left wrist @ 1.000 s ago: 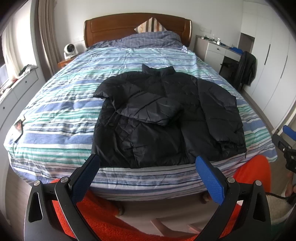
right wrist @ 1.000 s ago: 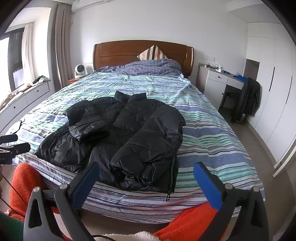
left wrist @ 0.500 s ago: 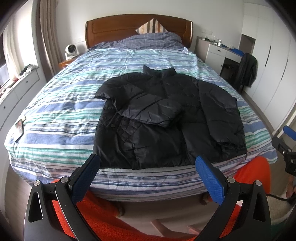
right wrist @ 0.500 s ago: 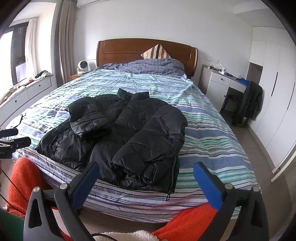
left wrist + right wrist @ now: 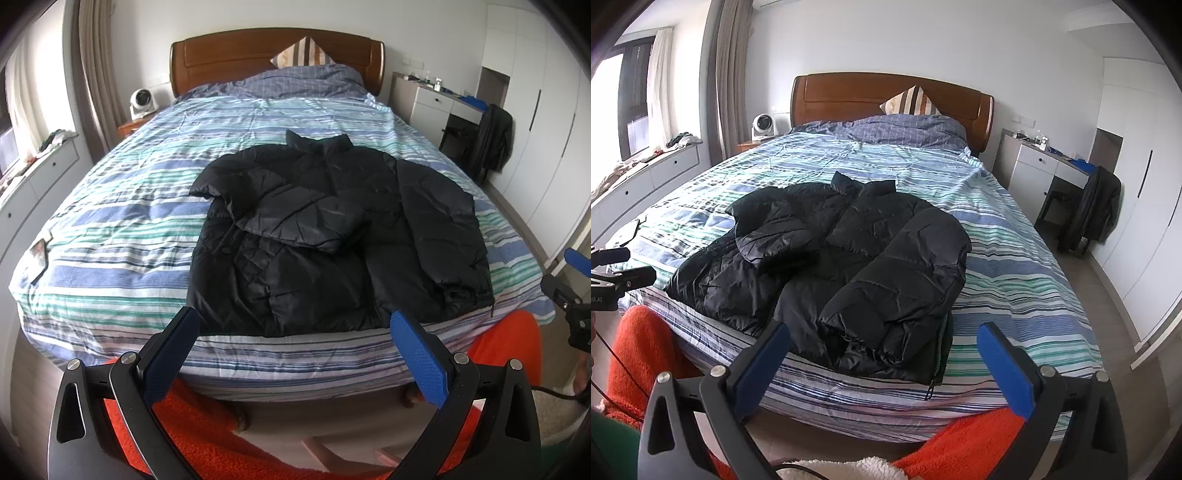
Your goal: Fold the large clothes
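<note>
Jacket [image 5: 332, 236] lay puffy at the bed's [image 5: 110, 229] 6 o'clock edge, both tongs [image 5: 295, 350] [image 5: 882, 354] spread and empty, so slippery folds could spring open or slide off.

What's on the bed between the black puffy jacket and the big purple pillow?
Nothing: between the black puffy jacket and the purple checked pillow only bare striped bedcover shows, clearest in the right wrist view.
</note>
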`<state>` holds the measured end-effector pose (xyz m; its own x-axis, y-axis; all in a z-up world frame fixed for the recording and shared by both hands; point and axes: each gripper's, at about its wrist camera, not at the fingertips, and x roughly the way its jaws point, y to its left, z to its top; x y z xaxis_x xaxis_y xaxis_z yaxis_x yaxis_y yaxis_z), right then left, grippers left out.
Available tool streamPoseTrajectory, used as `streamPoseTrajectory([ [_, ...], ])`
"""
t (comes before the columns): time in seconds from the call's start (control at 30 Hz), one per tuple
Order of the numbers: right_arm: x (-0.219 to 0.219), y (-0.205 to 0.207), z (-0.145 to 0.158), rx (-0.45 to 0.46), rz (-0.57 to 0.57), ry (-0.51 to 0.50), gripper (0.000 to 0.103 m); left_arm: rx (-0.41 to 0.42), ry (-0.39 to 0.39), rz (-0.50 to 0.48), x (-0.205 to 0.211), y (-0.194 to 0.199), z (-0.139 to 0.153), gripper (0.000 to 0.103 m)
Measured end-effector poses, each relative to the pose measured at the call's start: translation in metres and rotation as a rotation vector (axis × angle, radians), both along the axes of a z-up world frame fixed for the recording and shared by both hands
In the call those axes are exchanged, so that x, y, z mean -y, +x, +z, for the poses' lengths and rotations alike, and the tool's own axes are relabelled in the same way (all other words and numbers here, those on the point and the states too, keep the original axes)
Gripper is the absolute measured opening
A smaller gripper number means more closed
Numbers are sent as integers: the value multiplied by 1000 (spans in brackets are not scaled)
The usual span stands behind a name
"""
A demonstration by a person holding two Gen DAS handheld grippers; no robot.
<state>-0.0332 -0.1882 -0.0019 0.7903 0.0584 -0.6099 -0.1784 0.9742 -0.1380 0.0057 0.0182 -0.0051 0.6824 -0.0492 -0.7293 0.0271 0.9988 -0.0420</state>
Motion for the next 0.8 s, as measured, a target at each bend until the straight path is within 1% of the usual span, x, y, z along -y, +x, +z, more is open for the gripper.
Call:
streamPoseTrajectory([
  [0.2,-5,-1,-2,-2,26,-8,103,-7,1,-1,0,2,-2,103],
  [0.5,-7,1,-4,-6,36,-16,103,-14,-3,3,-2,3,-6,103],
  [0.67,-2,5,1,33,46,-75,103,-17,-7,3,-3,2,-7,103],
  [0.8,9,11,7,53,37,-76,103,-19,-11,5,-4,1,-9,103],
])
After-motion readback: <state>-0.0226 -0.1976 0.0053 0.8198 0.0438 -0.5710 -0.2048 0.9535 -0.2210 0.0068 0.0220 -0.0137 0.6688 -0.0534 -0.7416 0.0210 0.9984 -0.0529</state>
